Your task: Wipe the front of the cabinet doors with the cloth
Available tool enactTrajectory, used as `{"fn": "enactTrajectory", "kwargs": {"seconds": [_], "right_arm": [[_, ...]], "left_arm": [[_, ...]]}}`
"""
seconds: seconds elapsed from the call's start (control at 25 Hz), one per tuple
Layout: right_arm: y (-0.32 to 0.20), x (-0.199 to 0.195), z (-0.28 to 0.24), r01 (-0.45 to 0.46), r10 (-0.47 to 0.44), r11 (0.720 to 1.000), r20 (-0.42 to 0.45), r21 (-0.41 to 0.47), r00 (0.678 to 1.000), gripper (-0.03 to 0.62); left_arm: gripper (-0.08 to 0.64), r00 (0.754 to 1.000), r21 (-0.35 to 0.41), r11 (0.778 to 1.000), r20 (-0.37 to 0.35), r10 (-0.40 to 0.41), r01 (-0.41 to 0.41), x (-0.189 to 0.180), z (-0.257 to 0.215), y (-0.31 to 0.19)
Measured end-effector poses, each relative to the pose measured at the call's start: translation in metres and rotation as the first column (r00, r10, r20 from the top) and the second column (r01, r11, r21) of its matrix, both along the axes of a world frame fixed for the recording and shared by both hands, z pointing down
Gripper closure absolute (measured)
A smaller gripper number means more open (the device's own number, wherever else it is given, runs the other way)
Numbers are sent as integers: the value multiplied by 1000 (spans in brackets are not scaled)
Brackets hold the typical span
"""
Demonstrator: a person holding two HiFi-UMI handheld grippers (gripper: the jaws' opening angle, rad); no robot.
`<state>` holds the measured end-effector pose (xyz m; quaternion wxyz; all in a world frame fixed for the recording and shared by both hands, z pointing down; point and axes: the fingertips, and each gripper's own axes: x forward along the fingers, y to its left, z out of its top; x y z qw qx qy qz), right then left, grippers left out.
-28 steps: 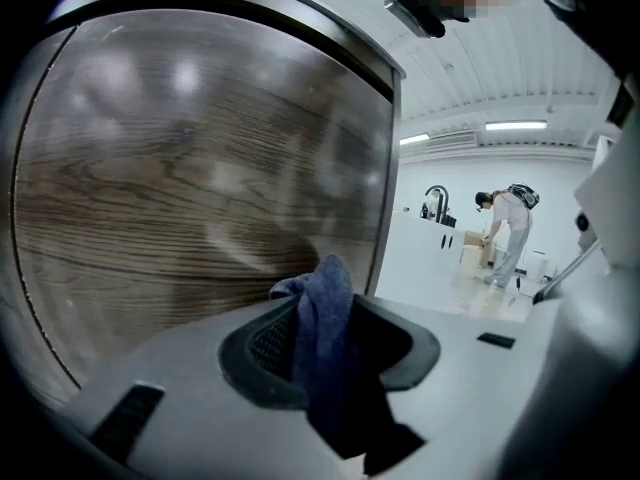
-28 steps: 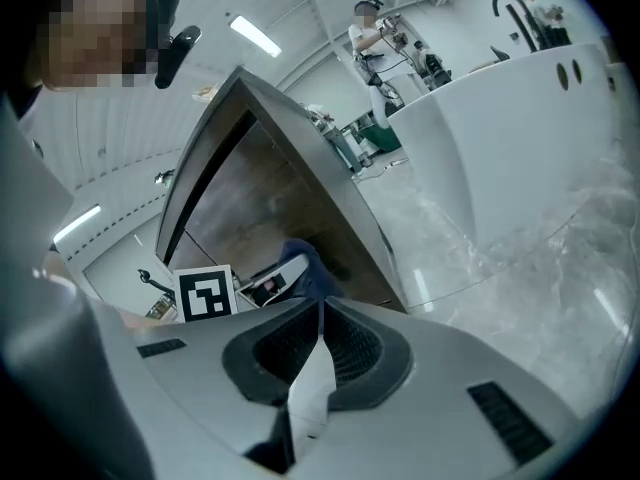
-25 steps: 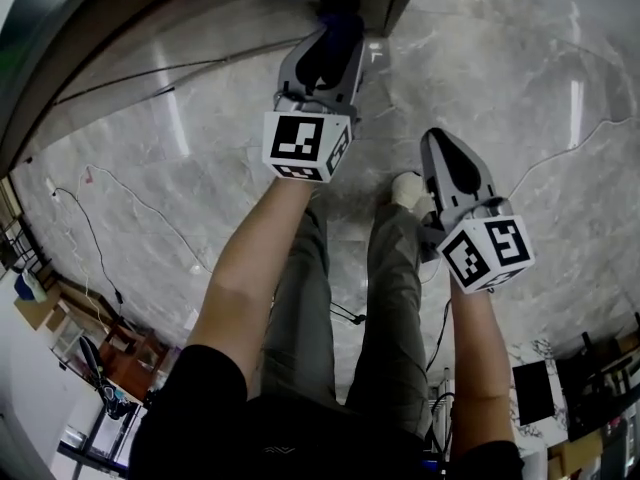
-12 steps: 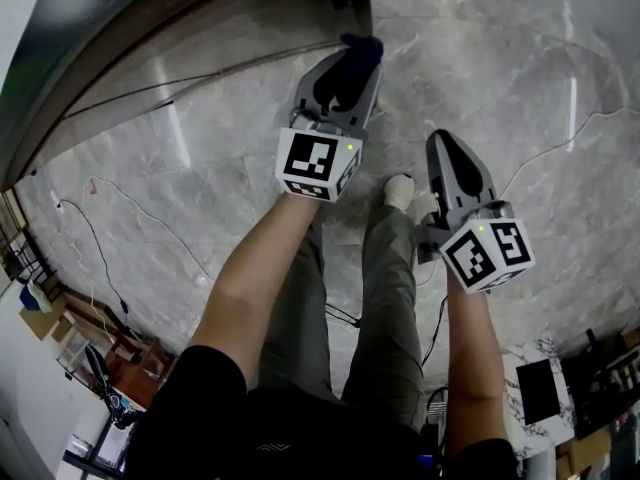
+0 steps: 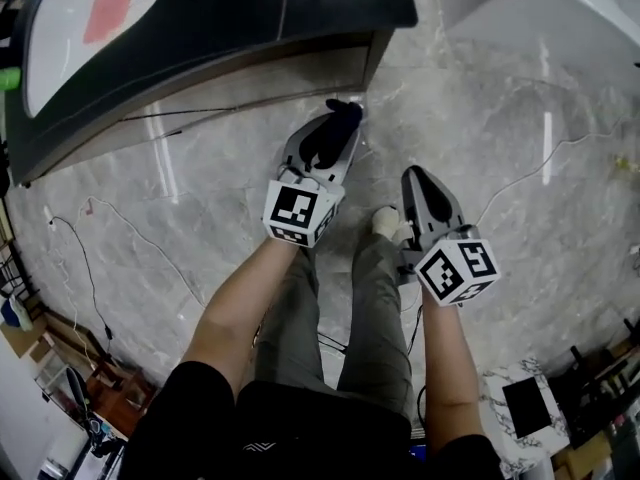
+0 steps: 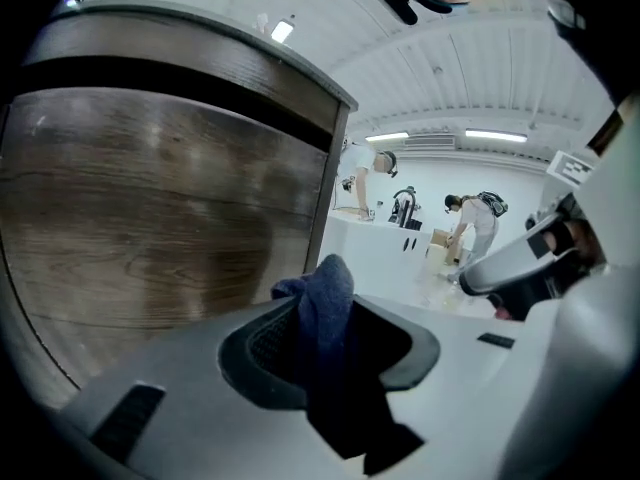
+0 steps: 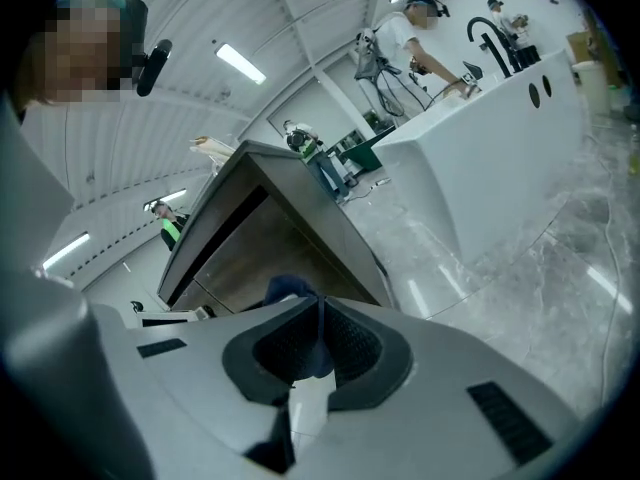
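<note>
The cabinet stands at the top of the head view, its brown wooden door front filling the left half of the left gripper view. My left gripper is shut on a dark blue cloth, which sticks up between its jaws a short way off the door near the cabinet's right corner. The cloth shows above the floor in the head view. My right gripper hangs lower and to the right, shut with nothing in it. From the right gripper I see the cabinet and the cloth beyond.
The marble floor carries thin cables at the left and right. My legs and a light shoe are below the grippers. A white counter stands to the right, with people working behind it.
The view has pulled back and up, so the whole cabinet top now shows. Both grippers sit lower in the picture, farther from the cabinet. The left still holds the cloth.
</note>
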<state>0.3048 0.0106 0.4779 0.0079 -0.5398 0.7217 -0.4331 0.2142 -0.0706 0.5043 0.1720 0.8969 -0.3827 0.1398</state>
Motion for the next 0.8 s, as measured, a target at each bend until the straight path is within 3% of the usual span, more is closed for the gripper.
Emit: {"fn": "enactTrajectory", "kwargs": {"seconds": [0.4, 0.6, 0.8], "right_arm": [[-18, -43, -86, 58, -55, 995, -31, 87, 998, 551], [-8, -62, -119, 105, -100, 990, -54, 90, 994, 551], [8, -64, -154, 116, -109, 988, -71, 103, 991, 551]], "left_arm": [[428, 999, -20, 999, -30, -37, 36, -44, -83, 29], [428, 999, -50, 998, -33, -42, 41, -74, -125, 56], [428, 998, -26, 999, -43, -36, 35, -103, -174, 75]]}}
